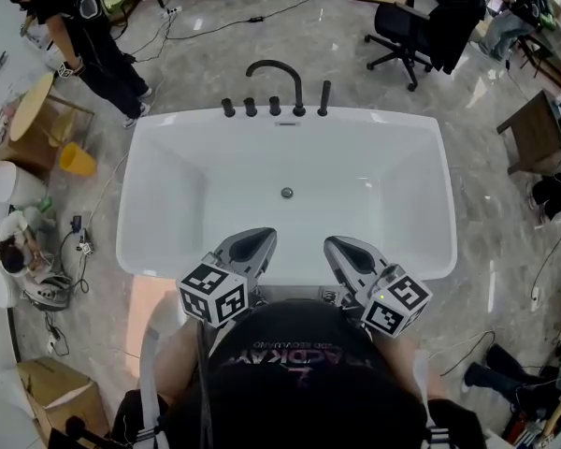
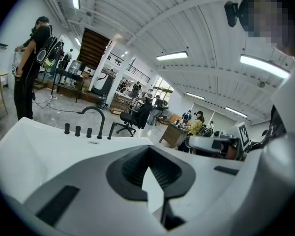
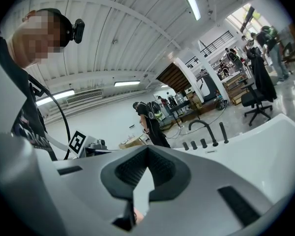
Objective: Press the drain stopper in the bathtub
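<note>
Near rim — left gripper (image 1: 262, 238) and right gripper (image 1: 337, 245) tucked by the chest, jaws together, empty, likely for a blunt poke | drain stopper (image 1: 286, 193) mid-floor of bathtub (image 1: 374, 117), well apart from both | up or down — can't tell

Left hand-held gripper (image 1: 259, 236) and right hand-held gripper (image 1: 335, 243) side by side, jaws closed, both empty

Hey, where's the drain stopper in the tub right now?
In the head view, the drain stopper sits in the middle of the bathtub floor, in line with the black faucet on the far rim.
</note>
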`<state>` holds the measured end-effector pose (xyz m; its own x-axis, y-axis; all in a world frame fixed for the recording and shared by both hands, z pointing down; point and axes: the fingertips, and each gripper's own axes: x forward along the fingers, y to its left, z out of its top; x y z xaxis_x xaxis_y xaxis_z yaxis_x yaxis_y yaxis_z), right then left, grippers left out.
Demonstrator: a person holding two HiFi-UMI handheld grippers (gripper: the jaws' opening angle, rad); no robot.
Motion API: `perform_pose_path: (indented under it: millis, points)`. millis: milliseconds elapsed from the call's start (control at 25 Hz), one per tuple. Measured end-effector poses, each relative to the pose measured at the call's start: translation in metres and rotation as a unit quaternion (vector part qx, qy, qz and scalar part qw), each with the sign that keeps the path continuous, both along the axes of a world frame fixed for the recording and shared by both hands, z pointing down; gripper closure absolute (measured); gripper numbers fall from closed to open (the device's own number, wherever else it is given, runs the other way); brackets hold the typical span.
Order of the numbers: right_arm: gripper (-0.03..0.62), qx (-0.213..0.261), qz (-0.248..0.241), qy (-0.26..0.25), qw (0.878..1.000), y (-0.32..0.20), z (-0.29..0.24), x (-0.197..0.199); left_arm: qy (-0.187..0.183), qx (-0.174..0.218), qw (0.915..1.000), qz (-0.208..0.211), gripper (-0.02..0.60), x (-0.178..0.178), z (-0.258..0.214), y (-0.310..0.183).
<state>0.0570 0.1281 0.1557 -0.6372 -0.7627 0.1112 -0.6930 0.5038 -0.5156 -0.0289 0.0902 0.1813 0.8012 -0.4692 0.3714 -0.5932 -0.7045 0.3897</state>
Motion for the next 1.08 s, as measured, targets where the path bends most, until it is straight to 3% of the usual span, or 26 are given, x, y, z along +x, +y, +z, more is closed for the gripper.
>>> perform_pose_path:
  millis: [1080]
  points:
    - [0.583, -0.003, -0.001, -0.001, 1.0, -0.0021, 0.0046, 0.0037, -0.002, 0.001, 1.0, 0.003, 0.577, 0.0073, 0.0011, -0.0007]
